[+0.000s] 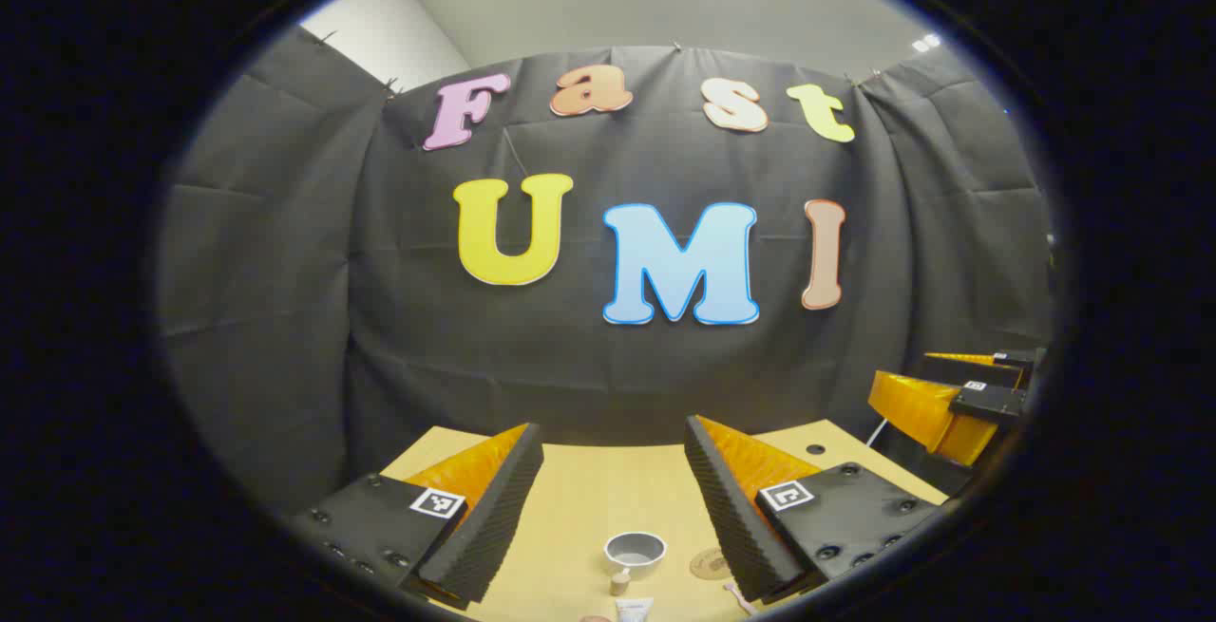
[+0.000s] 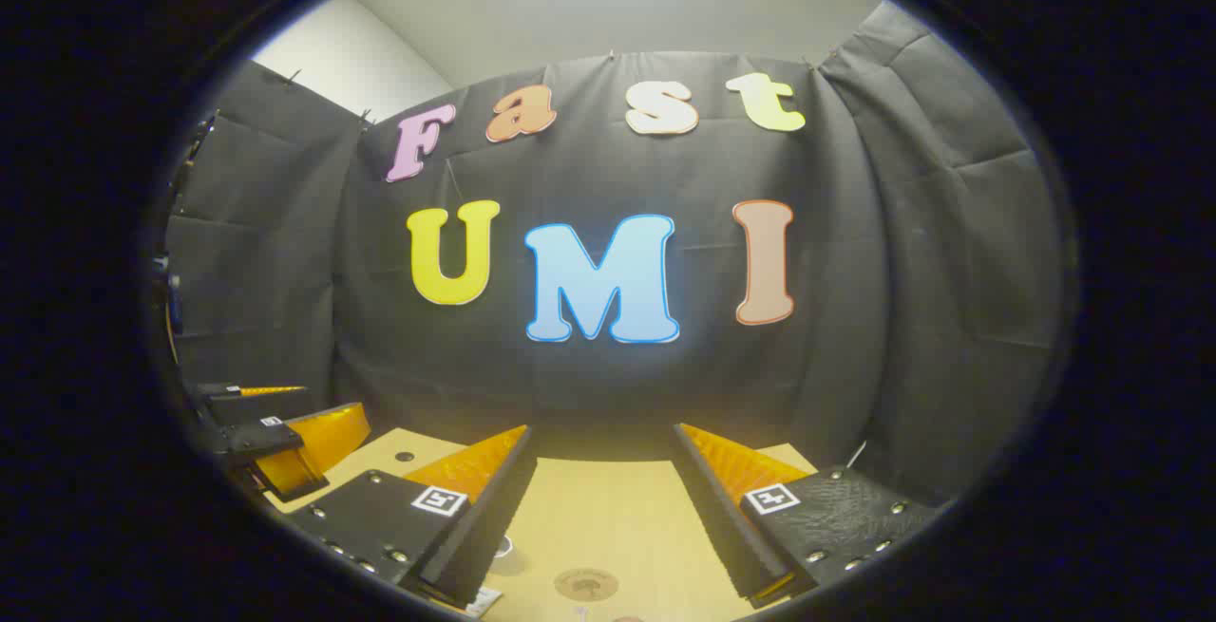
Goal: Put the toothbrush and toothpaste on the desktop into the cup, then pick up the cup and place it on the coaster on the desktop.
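Cup (image 1: 635,551) below open hand-held gripper (image 1: 613,499)

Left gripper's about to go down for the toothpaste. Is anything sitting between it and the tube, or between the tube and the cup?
Nothing visible. The open left gripper hangs above the wooden desktop; the white toothpaste tube lies just before the small grey cup, only a small beige piece beside them.

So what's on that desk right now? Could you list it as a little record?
surface: wooden desktop
cup: grey cup, upright, empty as far as visible
coaster: round brown coaster, bare, apart from the cup
toothpaste: white tube, lying near the cup, partly cut off
toothbrush: only a pale tip beside a finger
left gripper: open, holding nothing
right gripper: open, holding nothing
task progress: not started
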Demonstrator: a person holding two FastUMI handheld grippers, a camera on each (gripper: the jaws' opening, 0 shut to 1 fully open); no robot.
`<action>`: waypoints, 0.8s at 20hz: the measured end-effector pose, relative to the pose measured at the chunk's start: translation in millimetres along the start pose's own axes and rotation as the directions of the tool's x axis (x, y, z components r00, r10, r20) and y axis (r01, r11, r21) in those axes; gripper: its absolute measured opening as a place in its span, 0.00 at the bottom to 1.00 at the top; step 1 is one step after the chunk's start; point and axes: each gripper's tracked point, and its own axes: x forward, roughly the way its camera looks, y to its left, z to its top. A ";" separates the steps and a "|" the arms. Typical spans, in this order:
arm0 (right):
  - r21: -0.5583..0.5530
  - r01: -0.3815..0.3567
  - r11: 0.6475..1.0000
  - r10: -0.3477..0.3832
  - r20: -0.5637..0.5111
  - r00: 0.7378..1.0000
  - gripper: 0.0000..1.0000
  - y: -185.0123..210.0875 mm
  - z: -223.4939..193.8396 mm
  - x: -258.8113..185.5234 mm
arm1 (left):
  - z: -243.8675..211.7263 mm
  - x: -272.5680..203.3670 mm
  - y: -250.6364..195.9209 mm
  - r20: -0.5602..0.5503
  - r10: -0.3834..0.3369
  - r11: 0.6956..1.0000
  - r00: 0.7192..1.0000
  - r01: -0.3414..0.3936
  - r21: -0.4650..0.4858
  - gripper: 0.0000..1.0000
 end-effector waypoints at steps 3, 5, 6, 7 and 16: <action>0.018 0.000 1.000 0.001 -0.048 0.999 0.91 0.1 -8.8 2.3 | -5.8 -2.1 -11.9 -0.017 -0.013 1.000 1.000 0.013 0.005 0.97; 0.009 0.008 1.000 -0.007 -0.090 0.996 0.93 -3.8 -20.9 0.2 | -12.4 -6.1 -19.5 -0.039 -0.030 1.000 0.999 0.030 0.009 0.94; 0.001 0.006 1.000 -0.006 -0.109 0.994 0.91 -4.0 -28.7 -2.5 | -15.6 -7.5 -23.1 -0.053 -0.034 0.999 0.998 0.035 0.018 0.94; -0.004 0.003 1.000 -0.003 -0.124 0.992 0.91 -3.4 -32.7 -4.4 | -19.5 -8.3 -26.1 -0.065 -0.038 0.999 0.997 0.040 0.027 0.94; 0.001 -0.035 0.999 0.034 -0.302 0.953 0.91 3.5 -92.8 -19.6 | -73.5 -19.5 -47.8 -0.211 -0.074 0.997 0.975 0.080 0.023 0.94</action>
